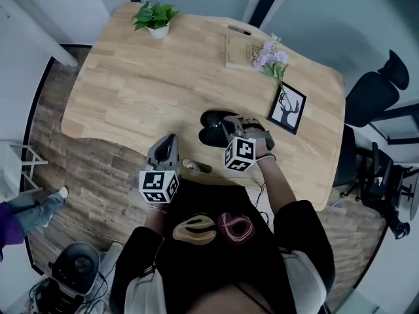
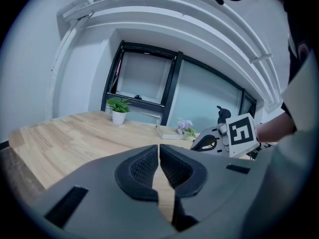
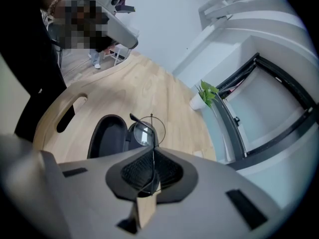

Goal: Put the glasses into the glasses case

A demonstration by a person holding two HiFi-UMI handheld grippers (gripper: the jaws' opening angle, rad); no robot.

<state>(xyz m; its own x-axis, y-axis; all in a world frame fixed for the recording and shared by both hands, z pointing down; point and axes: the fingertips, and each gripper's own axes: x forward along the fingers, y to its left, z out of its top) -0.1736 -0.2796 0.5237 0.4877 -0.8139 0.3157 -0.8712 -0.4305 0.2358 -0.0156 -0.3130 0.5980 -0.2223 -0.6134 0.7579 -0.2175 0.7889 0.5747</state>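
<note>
Pinches glasses (image 3: pixel 144 133) in the right gripper (image 3: pixel 152 156) over the open glasses case (image 3: pixel 104 138). Holds the left gripper (image 2: pixel 159 149) shut, potted plant (image 1: pixel 155 18) far off.

We take this for an office: a broad, light wooden tabletop (image 1: pixel 131 90) with a curved edge stands on wood-plank flooring (image 1: pixel 59 175), with a black swivel chair (image 1: pixel 376 97) beside it. On the tabletop we see a small potted plant (image 1: pixel 155 18), a framed deer print (image 1: pixel 288 108) and lilac flowers (image 1: pixel 270 59). Dark-framed windows (image 2: pixel 144 81) line the white wall behind.
</note>
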